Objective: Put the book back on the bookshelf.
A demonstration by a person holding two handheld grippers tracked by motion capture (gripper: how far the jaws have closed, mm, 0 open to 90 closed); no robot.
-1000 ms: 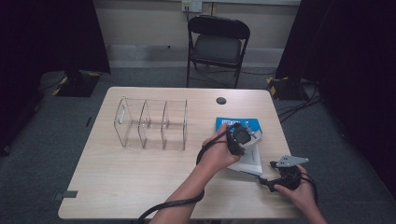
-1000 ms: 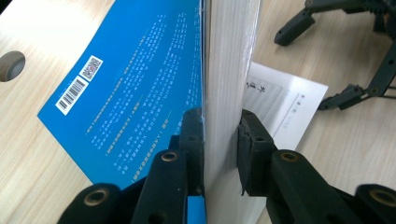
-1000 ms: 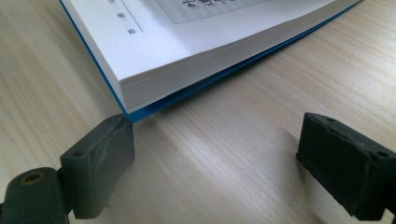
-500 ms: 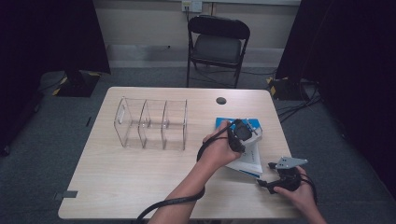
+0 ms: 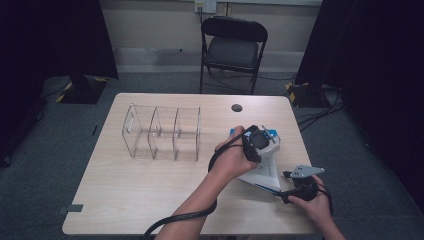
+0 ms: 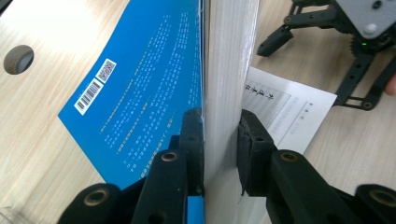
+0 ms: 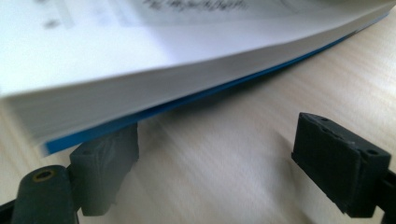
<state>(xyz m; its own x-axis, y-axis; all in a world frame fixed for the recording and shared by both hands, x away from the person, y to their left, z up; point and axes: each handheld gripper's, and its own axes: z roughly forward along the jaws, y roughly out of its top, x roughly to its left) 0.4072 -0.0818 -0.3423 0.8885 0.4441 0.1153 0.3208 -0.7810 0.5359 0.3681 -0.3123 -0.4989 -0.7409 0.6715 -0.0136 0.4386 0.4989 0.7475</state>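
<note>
A thick book with a blue cover (image 5: 266, 172) lies open at the right of the table, part of it raised on edge. My left gripper (image 5: 260, 141) is shut on that raised part. In the left gripper view the pads (image 6: 252, 140) press a block of white pages and the blue cover (image 6: 149, 84) between them. My right gripper (image 5: 283, 186) stands open at the book's near corner, low on the table, and its jaws have just been closing a little. In the right gripper view (image 7: 224, 168) bare wood lies between the pads, and the page edges (image 7: 140, 93) hang over the left pad.
A clear plastic organiser with three compartments (image 5: 162, 132) stands left of centre on the wooden table (image 5: 140, 200). A round cable hole (image 5: 236, 107) lies near the far edge. A black folding chair (image 5: 232, 47) stands beyond the table. Cables trail from both grippers.
The right gripper has edged slightly left toward the book's near corner. The left gripper and the book it grips have stayed in place.
</note>
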